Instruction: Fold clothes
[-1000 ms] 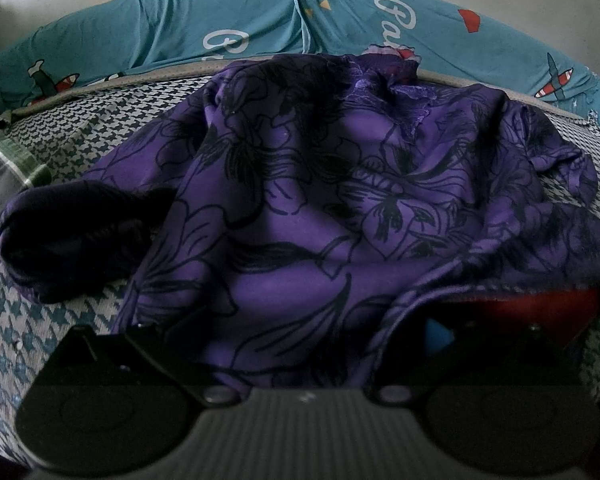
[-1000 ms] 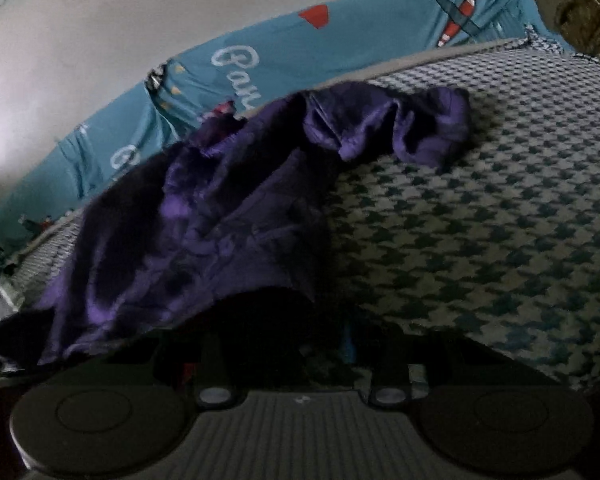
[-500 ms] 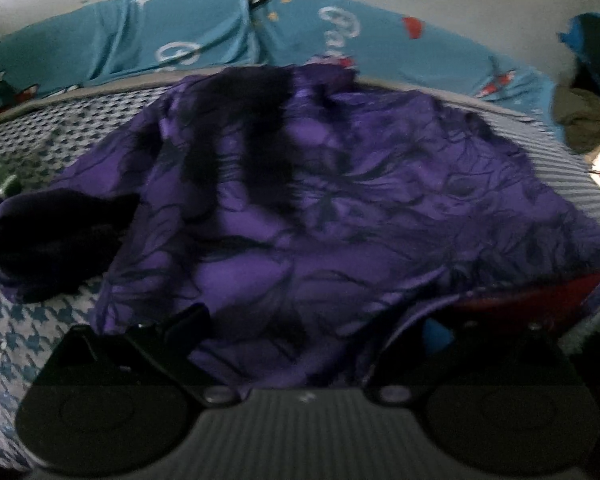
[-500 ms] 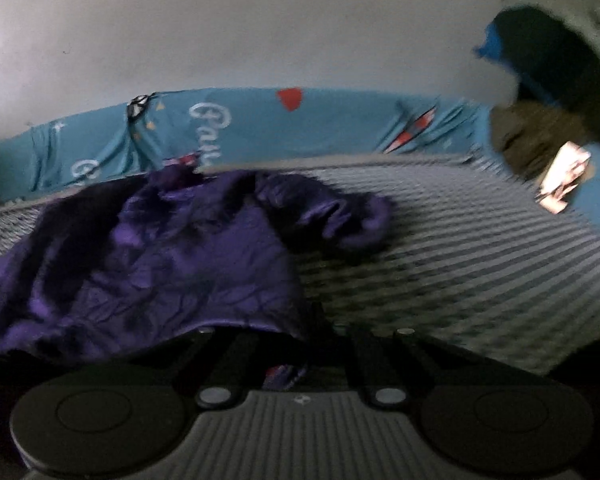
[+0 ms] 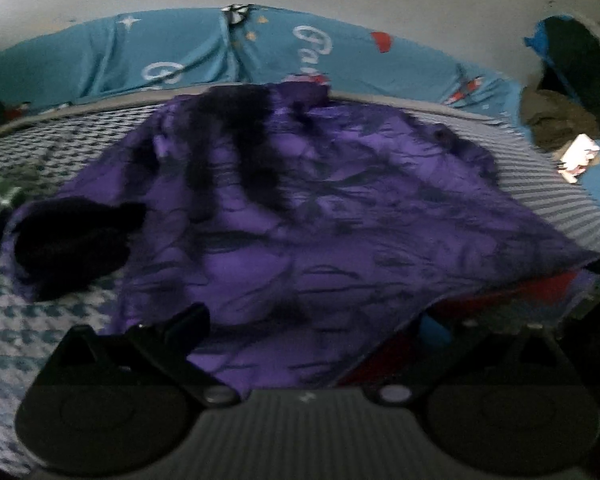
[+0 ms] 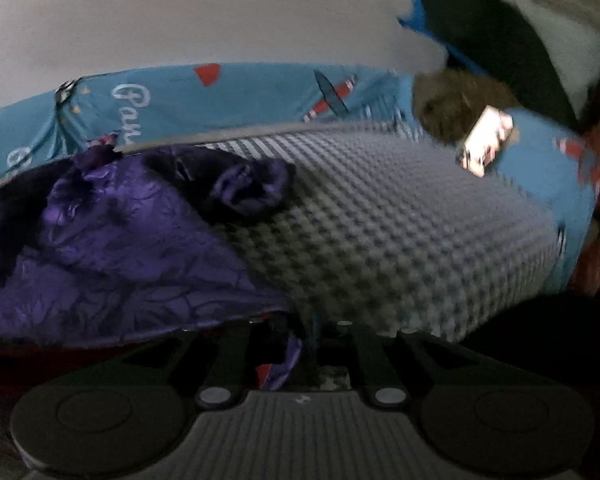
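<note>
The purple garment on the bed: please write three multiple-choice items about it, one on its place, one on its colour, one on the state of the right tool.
1. Where does the purple garment lie?
A. on the checked mattress
B. on a wooden chair
C. in a basket

2. What colour is the pattern printed on the garment?
A. yellow
B. black
C. white

3. What is the state of the right tool?
A. wide open, away from the cloth
B. shut on the garment's hem
C. out of view

Answers:
1. A, because the cloth is spread on the checked mattress, in front of the blue sheet along the wall.
2. B, because dark, black-looking lines run across the purple in the left wrist view.
3. B, because in the right wrist view the two fingers stand close together with a fold of purple cloth between them.
</note>
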